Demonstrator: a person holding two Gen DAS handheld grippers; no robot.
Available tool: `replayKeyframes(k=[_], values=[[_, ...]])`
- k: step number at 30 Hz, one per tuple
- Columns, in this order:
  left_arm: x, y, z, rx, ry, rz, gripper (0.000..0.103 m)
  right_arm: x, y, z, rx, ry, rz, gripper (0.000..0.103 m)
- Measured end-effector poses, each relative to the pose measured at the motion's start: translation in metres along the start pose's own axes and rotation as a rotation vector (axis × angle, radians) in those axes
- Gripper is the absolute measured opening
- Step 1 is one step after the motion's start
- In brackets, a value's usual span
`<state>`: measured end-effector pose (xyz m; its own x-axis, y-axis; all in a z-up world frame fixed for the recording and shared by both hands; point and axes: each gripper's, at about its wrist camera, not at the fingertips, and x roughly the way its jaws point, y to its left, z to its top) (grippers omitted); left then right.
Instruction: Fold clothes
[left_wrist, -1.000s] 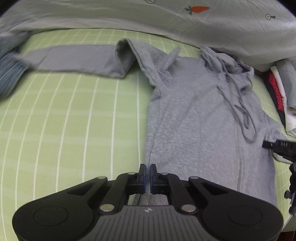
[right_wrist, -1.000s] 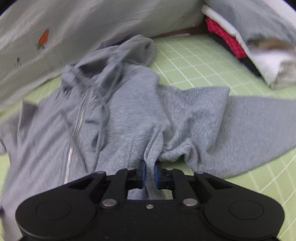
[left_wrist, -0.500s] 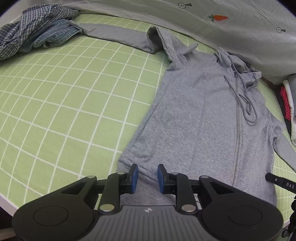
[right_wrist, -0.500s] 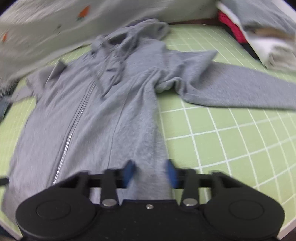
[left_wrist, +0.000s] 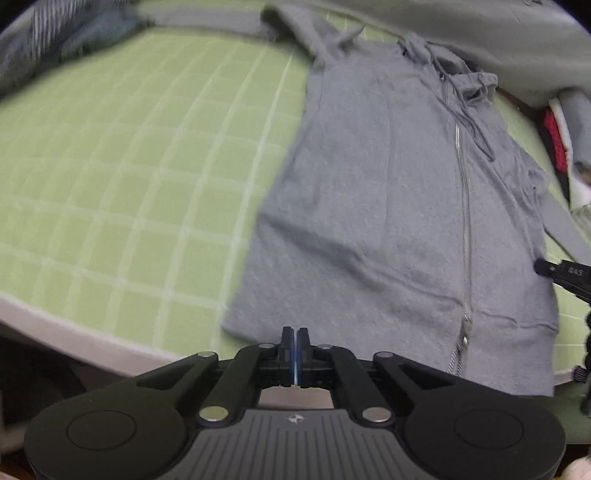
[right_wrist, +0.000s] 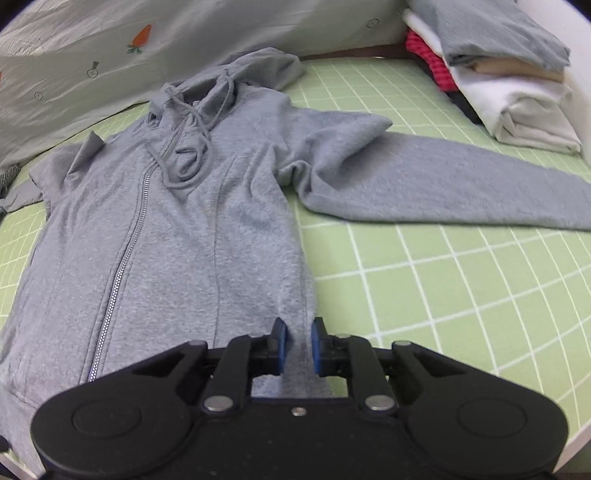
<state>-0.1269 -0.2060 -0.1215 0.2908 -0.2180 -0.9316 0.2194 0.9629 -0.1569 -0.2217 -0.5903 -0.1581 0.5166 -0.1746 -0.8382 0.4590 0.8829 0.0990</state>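
Covering the bed is a green sheet (right_wrist: 461, 280) with a white grid, and on it the grey hoodie (right_wrist: 192, 229) lies spread flat, zip up, one sleeve stretched sideways. Behind runs a pale carrot-print quilt (right_wrist: 110, 55); folded clothes (right_wrist: 517, 96) sit stacked at the far corner. Left gripper (left_wrist: 296, 341) is clenched at the hem; right gripper (right_wrist: 296, 334) stands parted around the hem, just narrowed, pads not pressing

A home bedroom: checked green bed sheet (right_wrist: 461, 280), carrot-print quilt (right_wrist: 92, 55), stacked folded laundry (right_wrist: 517, 99).
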Motion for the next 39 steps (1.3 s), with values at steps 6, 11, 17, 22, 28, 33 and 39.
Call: replayKeyframes(k=[6, 11, 17, 22, 28, 33, 39], values=[[-0.006, 0.015, 0.044, -0.002, -0.022, 0.068, 0.043, -0.001, 0.0, -0.001, 0.083, 0.01, 0.012, 0.056], [0.014, 0.009, 0.055, 0.007, 0.012, 0.07, 0.043, 0.001, 0.004, -0.001, 0.076, 0.016, 0.035, 0.055], [0.032, -0.012, 0.05, 0.112, 0.042, 0.046, 0.005, -0.002, 0.009, -0.006, -0.034, 0.012, 0.03, 0.021], [0.03, -0.017, 0.035, 0.145, 0.067, 0.033, 0.001, 0.001, 0.004, -0.001, -0.018, 0.012, 0.024, 0.02], [0.016, -0.003, 0.017, 0.075, 0.06, -0.014, 0.002, 0.006, 0.004, 0.006, -0.011, 0.014, -0.002, 0.02], [0.003, -0.002, 0.038, 0.126, 0.005, -0.029, 0.014, 0.008, 0.01, 0.009, 0.035, 0.049, -0.092, 0.059], [-0.021, -0.015, 0.074, 0.165, -0.136, -0.065, 0.047, 0.005, 0.007, 0.004, 0.19, 0.12, -0.061, 0.081]])
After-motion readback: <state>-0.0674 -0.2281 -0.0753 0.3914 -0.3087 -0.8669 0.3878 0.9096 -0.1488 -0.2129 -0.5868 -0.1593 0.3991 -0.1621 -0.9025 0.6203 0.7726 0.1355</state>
